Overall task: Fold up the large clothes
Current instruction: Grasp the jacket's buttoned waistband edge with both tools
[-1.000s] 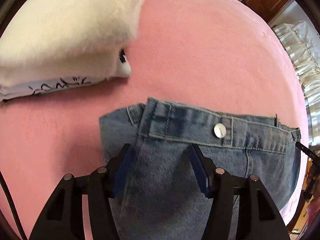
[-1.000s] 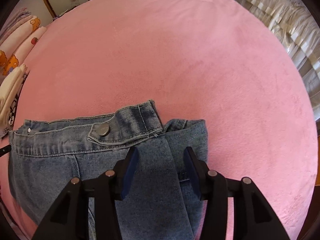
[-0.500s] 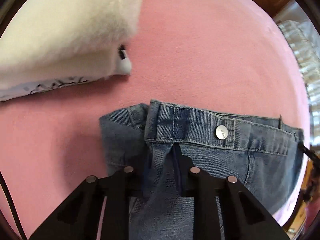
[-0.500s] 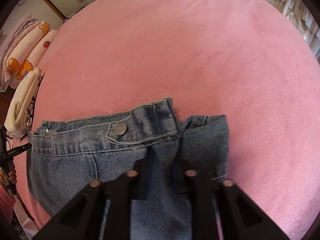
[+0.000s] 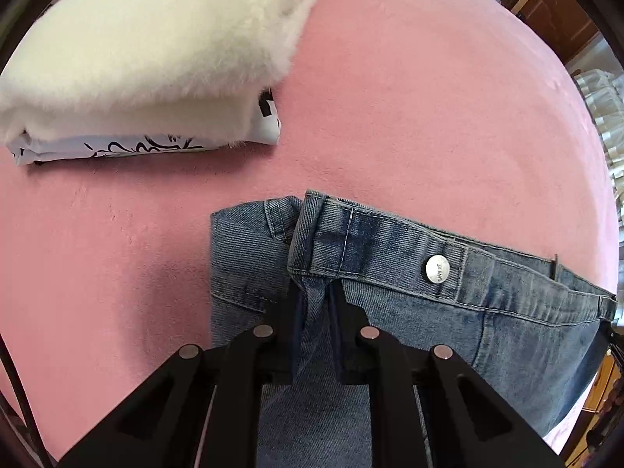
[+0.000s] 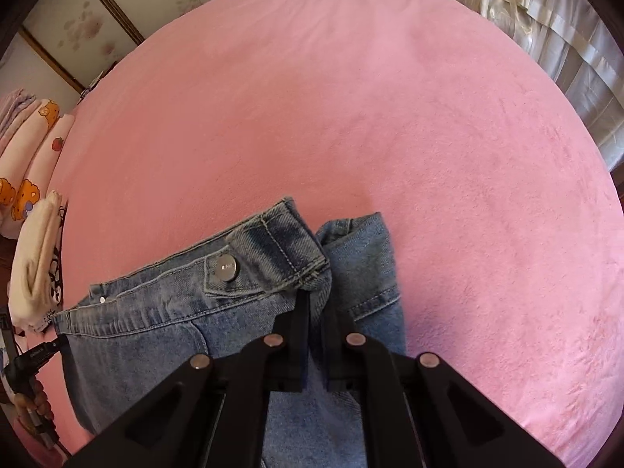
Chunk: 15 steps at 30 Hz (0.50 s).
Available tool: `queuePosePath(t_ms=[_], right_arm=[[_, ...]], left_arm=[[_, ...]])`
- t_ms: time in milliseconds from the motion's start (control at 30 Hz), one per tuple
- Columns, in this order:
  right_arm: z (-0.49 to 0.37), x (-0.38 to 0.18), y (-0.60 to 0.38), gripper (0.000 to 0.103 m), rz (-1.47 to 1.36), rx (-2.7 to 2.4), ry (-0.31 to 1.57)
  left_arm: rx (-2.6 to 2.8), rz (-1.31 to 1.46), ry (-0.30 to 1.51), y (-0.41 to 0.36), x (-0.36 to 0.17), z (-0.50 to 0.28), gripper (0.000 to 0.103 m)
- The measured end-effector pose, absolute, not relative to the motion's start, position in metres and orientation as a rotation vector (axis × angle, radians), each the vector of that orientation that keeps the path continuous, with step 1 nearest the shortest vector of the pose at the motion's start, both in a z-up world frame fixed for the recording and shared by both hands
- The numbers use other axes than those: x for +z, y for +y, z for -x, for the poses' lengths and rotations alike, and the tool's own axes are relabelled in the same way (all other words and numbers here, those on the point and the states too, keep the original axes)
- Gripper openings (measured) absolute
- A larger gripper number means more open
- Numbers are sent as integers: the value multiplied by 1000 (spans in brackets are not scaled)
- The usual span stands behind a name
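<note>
Jaws of left gripper (image 5: pixel 315 304) closing on jeans (image 5: pixel 507 312), right gripper (image 6: pixel 316 308) pinching denim, legs cut off.

Fluffy white folded blanket (image 5: pixel 148 50) atop printed bundle (image 5: pixel 117 148), pink bedspread (image 6: pixel 351 124)

The bed (image 6: pixel 351 117) is covered with a pink plush sheet that fills most of both wrist views. Folded blue denim jeans (image 5: pixel 507 304) lie directly on it at the near edge, waistband and metal button (image 5: pixel 437 269) facing up. A folded white fluffy blanket (image 5: pixel 148 50) rests on a white printed textile (image 5: pixel 117 148), which lies on the sheet, apart from the jeans. In the right wrist view, the same stack (image 6: pixel 35 265) sits at the far left edge of the bed.
</note>
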State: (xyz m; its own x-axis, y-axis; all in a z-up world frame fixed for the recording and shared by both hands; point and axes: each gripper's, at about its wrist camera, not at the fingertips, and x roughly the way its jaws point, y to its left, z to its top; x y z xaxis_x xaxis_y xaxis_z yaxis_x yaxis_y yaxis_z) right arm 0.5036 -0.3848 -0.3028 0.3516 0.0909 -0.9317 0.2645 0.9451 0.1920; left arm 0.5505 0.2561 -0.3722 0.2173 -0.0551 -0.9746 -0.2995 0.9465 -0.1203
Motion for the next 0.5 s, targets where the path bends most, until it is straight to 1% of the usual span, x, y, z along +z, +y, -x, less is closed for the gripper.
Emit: queuePosePath(t_ms=[100,167,233,267,367,467,500], right_arm=[[-511,-318,-385,3,-318,-121,1253],[-524,-331,-384,3,-344,-145,1270],[-526,-341,-388,3,-372,-162,1256],[-526,-343,-383,3,-331,-161,1239],[-526,-342,-365,5,-200,-147,1229],[-528,-333,-366,9,-219,-139,1234],[-527,-330,-364,13,-221,-142,1235]], left_arm=[[184,287,1351,250,-378,-551,10],[225,233,1340,248,-381,-552,6],[268,204,1334,257,-385,-549,4],[306,200,1333,262,-386,-549,2],[304,211,1319,271,-383,-546,2],[273,149,1307,262,-375,-544,2],[256,161,1300,254,-369,-541,2]])
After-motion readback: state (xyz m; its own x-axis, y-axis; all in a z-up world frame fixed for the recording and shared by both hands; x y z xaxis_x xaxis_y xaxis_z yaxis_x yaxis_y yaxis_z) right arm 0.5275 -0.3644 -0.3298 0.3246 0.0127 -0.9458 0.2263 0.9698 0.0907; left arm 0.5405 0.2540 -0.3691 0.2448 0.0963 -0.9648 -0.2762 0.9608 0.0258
